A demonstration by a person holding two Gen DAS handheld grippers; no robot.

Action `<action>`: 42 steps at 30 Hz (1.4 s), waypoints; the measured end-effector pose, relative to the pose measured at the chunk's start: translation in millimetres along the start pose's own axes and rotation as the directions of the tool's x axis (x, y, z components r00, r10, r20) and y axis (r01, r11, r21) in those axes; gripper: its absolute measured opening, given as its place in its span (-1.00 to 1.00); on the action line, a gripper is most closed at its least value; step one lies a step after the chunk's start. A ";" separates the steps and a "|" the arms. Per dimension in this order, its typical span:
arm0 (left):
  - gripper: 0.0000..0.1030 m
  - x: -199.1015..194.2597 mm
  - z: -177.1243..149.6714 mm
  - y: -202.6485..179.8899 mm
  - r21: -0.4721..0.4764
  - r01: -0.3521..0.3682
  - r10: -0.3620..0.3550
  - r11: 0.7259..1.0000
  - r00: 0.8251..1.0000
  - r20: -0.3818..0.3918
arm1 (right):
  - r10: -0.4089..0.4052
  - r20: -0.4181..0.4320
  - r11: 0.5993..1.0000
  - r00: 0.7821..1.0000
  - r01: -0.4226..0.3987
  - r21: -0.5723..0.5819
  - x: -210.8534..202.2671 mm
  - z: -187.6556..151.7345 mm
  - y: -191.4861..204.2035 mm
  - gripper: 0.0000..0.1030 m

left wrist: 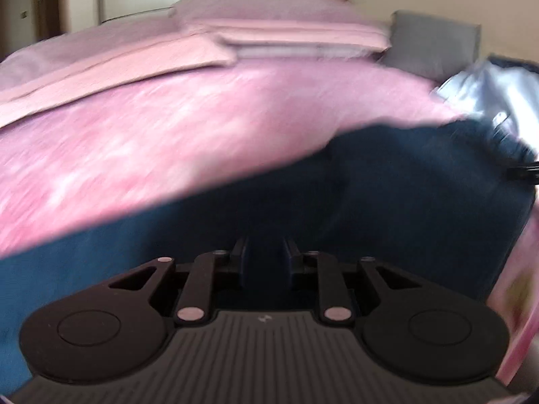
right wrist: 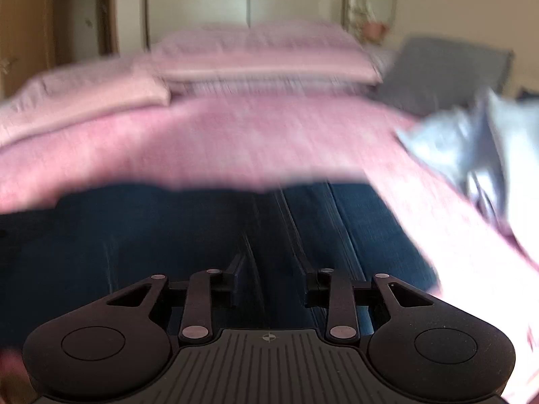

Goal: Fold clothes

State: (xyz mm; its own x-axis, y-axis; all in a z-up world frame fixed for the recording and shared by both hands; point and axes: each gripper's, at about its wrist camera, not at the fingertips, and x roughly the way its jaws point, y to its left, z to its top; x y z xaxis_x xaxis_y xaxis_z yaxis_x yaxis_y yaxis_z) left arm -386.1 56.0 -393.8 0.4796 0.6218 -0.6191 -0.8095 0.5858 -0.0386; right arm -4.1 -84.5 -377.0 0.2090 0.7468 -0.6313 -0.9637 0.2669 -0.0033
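The left gripper hangs low over a dark blue garment spread on a pink bedspread. Its jaws stand narrowly apart, with blue cloth showing between them; blur hides whether they pinch it. Ahead of the jaws the garment's far edge runs across the bedspread. Farther ahead lie pale pink pillows. Ahead and to the right sit a grey cushion and a crumpled pale blue cloth, near the garment's right corner.
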 end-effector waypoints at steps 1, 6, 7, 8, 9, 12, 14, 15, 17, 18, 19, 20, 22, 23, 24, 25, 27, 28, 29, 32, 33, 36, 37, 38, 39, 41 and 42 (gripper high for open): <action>-0.69 -9.7 -3.4 4.8 -0.028 -0.009 0.009 1.000 1.000 0.001 | 0.009 0.012 1.000 1.000 -0.009 -0.004 -6.5 -13.5 -3.0 -0.39; -0.77 -46.6 -1.6 0.6 -0.098 -0.040 0.041 0.994 0.999 0.002 | 0.007 0.030 0.999 1.000 -0.008 0.038 -42.8 -11.7 14.7 -0.39; -0.77 -49.1 1.2 -10.1 -0.085 -0.019 0.020 0.996 1.000 0.014 | 0.036 0.050 0.999 0.998 -0.038 0.039 -46.8 -9.9 24.0 -0.39; -0.77 -51.5 4.0 -20.8 -0.072 0.003 -0.001 0.997 1.000 0.025 | 0.067 0.070 0.997 0.995 -0.070 0.038 -49.8 -8.6 33.4 -0.39; -0.77 -52.2 5.5 -34.1 -0.056 0.032 -0.030 0.998 0.999 0.039 | 0.096 0.078 0.994 0.992 -0.099 0.037 -51.2 -8.5 44.7 -0.39; -0.74 -43.6 -4.3 -67.0 -0.030 0.090 -0.089 0.996 0.996 0.018 | 0.146 0.088 0.988 0.985 -0.150 0.042 -47.4 -18.9 75.9 -0.39; -0.68 -40.3 -15.9 -78.4 -0.002 0.056 -0.056 0.998 0.998 0.025 | 0.106 0.105 0.994 0.989 -0.105 -0.015 -42.0 -37.7 93.7 -0.39; -0.68 -39.4 -21.7 -83.3 0.013 0.034 -0.035 0.999 0.999 0.034 | 0.081 0.116 0.996 0.990 -0.076 -0.048 -39.1 -47.5 102.4 -0.39; -0.68 -37.8 -33.4 -93.2 0.042 -0.009 0.007 0.999 0.999 0.053 | 0.018 0.137 0.988 0.990 0.004 -0.154 -40.1 -54.8 120.1 -0.39; -0.68 -38.5 -31.9 -94.7 0.043 -0.018 0.016 0.999 0.999 0.045 | -0.001 0.128 0.985 0.992 0.023 -0.174 -39.3 -52.2 124.3 -0.39; -0.70 -41.5 -27.3 -94.7 0.035 -0.011 0.009 0.999 0.999 0.047 | -0.015 0.117 0.982 0.993 0.037 -0.184 -38.1 -48.8 127.2 -0.39; -0.71 -45.1 -22.9 -94.6 0.024 0.001 -0.002 1.000 0.998 0.057 | -0.015 0.119 0.983 0.993 0.037 -0.180 -39.8 -45.2 127.5 -0.39; -0.71 -50.2 -15.7 -95.6 0.009 0.034 -0.035 0.999 0.996 0.085 | 0.011 0.159 0.987 0.987 0.015 -0.162 -48.5 -40.2 126.7 -0.39; -0.70 -49.9 -14.6 -98.8 0.013 0.057 -0.058 0.998 0.994 0.093 | 0.036 0.201 0.988 0.979 -0.005 -0.155 -55.5 -39.8 126.7 -0.39; -0.70 -46.5 -15.0 -103.4 0.023 0.075 -0.076 0.997 0.994 0.083 | 0.068 0.218 0.987 0.973 -0.034 -0.154 -58.4 -41.4 129.3 -0.39; -0.68 -39.9 -19.1 -107.8 0.039 0.072 -0.074 0.997 0.996 0.058 | 0.101 0.227 0.986 0.969 -0.067 -0.156 -59.8 -43.7 132.7 -0.39; -0.64 -30.7 -30.5 -114.3 0.070 0.049 -0.052 0.996 0.998 0.041 | 0.105 0.181 0.980 0.978 -0.071 -0.186 -48.5 -54.5 140.5 -0.39; -0.62 -31.4 -31.0 -112.5 0.065 0.044 -0.047 0.997 0.998 0.051 | 0.090 0.166 0.978 0.982 -0.055 -0.203 -40.3 -61.9 143.9 -0.39; -0.60 -32.1 -29.0 -109.2 0.054 0.042 -0.045 0.998 0.998 0.052 | 0.082 0.170 0.976 0.982 -0.044 -0.213 -37.9 -65.0 145.7 -0.39; -0.56 -34.3 -23.1 -99.6 0.020 0.038 -0.039 0.999 0.998 0.056 | 0.102 0.125 0.978 0.987 -0.077 -0.192 -41.9 -50.3 141.2 -0.39; -0.57 -35.0 -21.1 -96.3 0.009 0.037 -0.037 0.999 0.998 0.057 | 0.094 0.138 0.980 0.986 -0.067 -0.186 -45.8 -44.5 134.6 -0.39; -0.58 -37.2 -15.1 -86.6 -0.024 0.032 -0.031 0.999 0.998 0.061 | 0.020 0.207 0.984 0.978 0.017 -0.176 -55.8 -28.9 110.2 -0.39; -0.58 -37.9 -13.1 -83.4 -0.036 0.031 -0.029 0.999 0.998 0.062 | -0.028 0.230 0.982 0.973 0.069 -0.173 -55.9 -24.3 99.9 -0.39; -0.58 -38.6 -11.1 -80.2 -0.047 0.030 -0.027 0.998 0.998 0.063 | -0.075 0.242 0.980 0.967 0.117 -0.162 -51.8 -19.7 87.0 -0.39; -0.58 -39.3 -9.1 -76.9 -0.058 0.028 -0.024 0.998 0.998 0.064 | -0.123 0.250 0.975 0.960 0.163 -0.149 -46.3 -15.1 73.4 -0.39; -0.58 -36.6 -9.2 -74.8 -0.066 0.022 -0.018 0.998 0.998 0.054 | -0.200 0.257 0.964 0.945 0.237 -0.120 -35.8 -10.5 46.9 -0.39; -0.58 -34.8 -9.7 -74.2 -0.069 0.019 -0.015 0.997 0.999 0.048 | -0.231 0.239 0.960 0.943 0.260 -0.101 -31.2 -9.5 35.8 -0.39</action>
State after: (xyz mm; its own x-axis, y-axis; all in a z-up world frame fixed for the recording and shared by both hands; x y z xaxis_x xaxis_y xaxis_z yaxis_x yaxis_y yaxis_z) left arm -346.0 -14.1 -377.0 0.5078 0.6372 -0.5798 -0.8218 0.5603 -0.1039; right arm -46.7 -104.1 -364.8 0.4591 0.7882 -0.4098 -0.8877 0.3894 -0.2456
